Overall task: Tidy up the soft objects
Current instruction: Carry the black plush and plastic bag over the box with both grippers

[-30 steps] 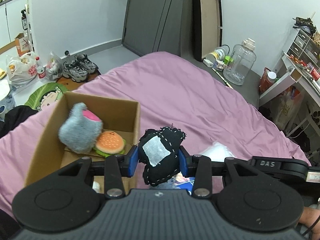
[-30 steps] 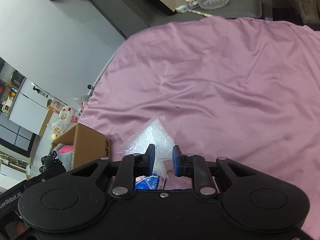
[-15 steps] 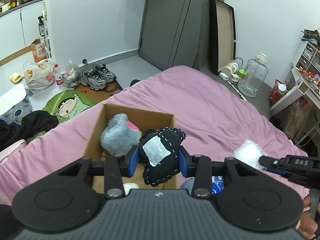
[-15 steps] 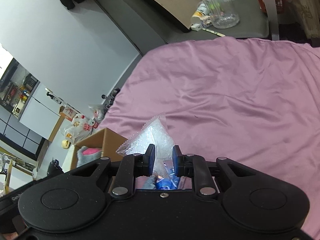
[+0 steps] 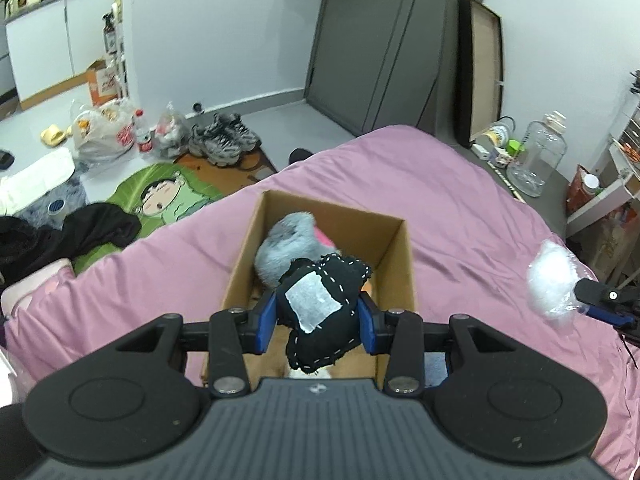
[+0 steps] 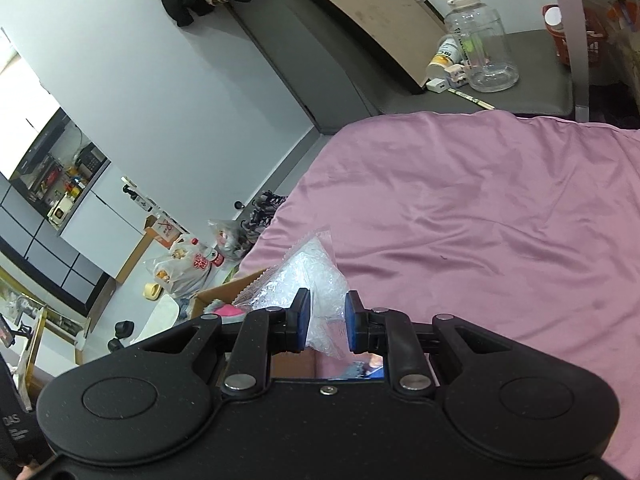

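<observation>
My left gripper is shut on a black stitched plush with a white patch and holds it above the open cardboard box on the purple bed. A grey and pink plush lies in the box. My right gripper is shut on a clear plastic bag of white stuffing, held above the bed. That bag and the right gripper's tip also show at the right of the left wrist view. The box corner shows left of the bag in the right wrist view.
The purple bedsheet spreads to the right. On the floor beyond the bed lie shoes, plastic bags, a green cartoon mat and black clothes. A clear jug and white shelves stand at the right.
My left gripper has moved left with the black plush until it hangs over the box. My right gripper has lifted the stuffing bag up off the bed.
</observation>
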### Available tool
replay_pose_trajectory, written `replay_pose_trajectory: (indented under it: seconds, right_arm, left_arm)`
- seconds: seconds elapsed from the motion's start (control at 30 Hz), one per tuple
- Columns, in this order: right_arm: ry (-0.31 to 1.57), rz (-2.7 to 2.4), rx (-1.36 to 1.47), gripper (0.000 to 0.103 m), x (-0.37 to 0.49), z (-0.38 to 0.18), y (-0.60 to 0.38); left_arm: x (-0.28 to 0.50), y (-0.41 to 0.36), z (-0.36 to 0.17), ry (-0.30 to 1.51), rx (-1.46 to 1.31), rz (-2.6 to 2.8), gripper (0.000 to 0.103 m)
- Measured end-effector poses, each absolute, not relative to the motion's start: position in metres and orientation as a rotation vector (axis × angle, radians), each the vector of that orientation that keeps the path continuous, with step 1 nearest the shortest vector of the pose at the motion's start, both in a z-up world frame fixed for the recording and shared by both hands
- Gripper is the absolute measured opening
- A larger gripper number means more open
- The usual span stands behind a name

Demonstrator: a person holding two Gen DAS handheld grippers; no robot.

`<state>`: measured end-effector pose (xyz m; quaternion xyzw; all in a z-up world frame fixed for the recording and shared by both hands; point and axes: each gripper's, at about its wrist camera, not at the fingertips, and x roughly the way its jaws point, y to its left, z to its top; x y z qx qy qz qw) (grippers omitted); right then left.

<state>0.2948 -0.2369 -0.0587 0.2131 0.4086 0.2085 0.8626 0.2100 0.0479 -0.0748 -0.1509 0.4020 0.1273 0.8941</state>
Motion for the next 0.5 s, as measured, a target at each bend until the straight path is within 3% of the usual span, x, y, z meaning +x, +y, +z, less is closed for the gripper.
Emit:
replay_pose_trajectory:
  seconds: [0.5]
  right_arm:
    - [0.871,0.515,0.361,0.018,0.287,-0.060,-0.184]
  left_arm:
    - [0.218,0.068,-0.109,0.893,-0.342,0.296,0.042]
